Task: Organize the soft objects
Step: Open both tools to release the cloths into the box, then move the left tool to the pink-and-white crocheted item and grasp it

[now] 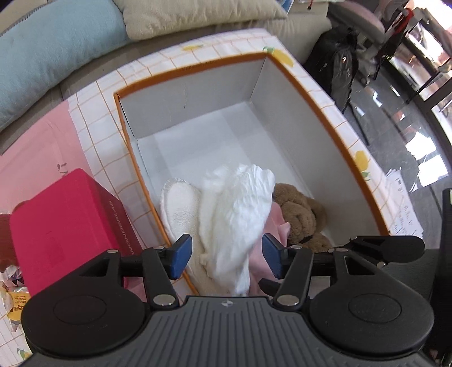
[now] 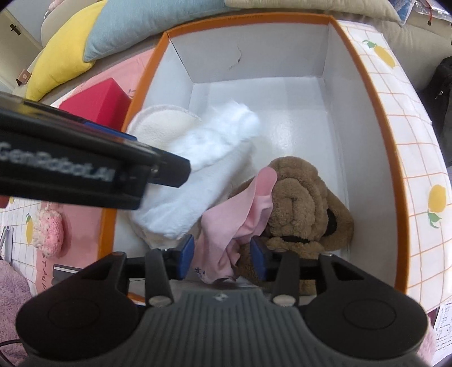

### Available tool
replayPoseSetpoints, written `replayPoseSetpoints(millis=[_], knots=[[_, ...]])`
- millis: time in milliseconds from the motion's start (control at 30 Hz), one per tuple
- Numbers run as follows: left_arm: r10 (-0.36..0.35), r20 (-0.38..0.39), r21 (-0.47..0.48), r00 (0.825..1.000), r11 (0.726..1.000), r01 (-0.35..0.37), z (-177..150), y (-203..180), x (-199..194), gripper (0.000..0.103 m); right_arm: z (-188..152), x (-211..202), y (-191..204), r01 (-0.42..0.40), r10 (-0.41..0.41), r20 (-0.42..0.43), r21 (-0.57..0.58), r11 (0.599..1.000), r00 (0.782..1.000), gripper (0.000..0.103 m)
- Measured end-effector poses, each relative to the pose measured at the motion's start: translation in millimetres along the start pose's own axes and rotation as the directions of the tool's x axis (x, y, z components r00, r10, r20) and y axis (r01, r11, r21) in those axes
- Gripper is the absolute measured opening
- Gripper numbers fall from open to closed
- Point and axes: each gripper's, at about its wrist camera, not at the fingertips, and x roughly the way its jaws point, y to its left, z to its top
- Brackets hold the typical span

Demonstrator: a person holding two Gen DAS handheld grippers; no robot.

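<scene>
An open box [image 1: 197, 93] with an orange rim and white inside holds soft things at its near end. A white fluffy piece [image 1: 237, 214] lies over a cream fleece piece [image 1: 180, 206], next to a pink cloth [image 1: 260, 248] and a brown plush bear [image 1: 299, 214]. My left gripper [image 1: 226, 255] hangs open above them, and the white piece sits loose between its blue pads. In the right wrist view my right gripper [image 2: 223, 258] is open too. The pink cloth [image 2: 234, 214] lies slack between its pads, against the bear [image 2: 302, 197]. The left gripper's black body [image 2: 84, 166] crosses the upper left.
A red box [image 1: 70, 225] stands left of the big box on a pink and checked cloth. Blue [image 1: 42, 56], cream [image 1: 197, 14] and yellow [image 2: 62, 56] pillows lie behind. A pink knitted item [image 2: 48, 228] lies left of the box. A black backpack [image 1: 339, 70] stands on the floor.
</scene>
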Motion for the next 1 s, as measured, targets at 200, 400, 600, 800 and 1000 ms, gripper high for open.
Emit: replayPoseSetpoints(millis=[200, 400, 600, 800, 1000], knots=[[-0.006, 0.081, 0.003, 0.997, 1.0, 0.006, -16, 5, -29, 0.067, -4, -18, 4, 0.053, -0.053, 0.055, -0.006, 0.999, 0.997, 0.055], [-0.004, 0.212, -0.007, 0.977, 1.0, 0.006, -40, 15, -65, 0.065, -14, -43, 8, 0.084, -0.09, 0.157, 0.046, 0.995, 0.983, 0.055], [-0.062, 0.398, -0.009, 0.915, 0.997, 0.072, -82, 30, -100, 0.065, -27, -68, 28, 0.094, -0.12, 0.286, 0.101, 0.99, 0.951, 0.057], [0.013, 0.485, -0.077, 0.874, 0.997, 0.028, -129, 54, -116, 0.065, -41, -76, 61, 0.024, -0.056, 0.367, 0.089, 0.996, 0.928, 0.057], [0.154, 0.482, -0.208, 0.863, 0.976, -0.059, -171, 87, -123, 0.065, -46, -67, 106, -0.041, 0.052, 0.373, -0.037, 0.998, 0.926, 0.057]])
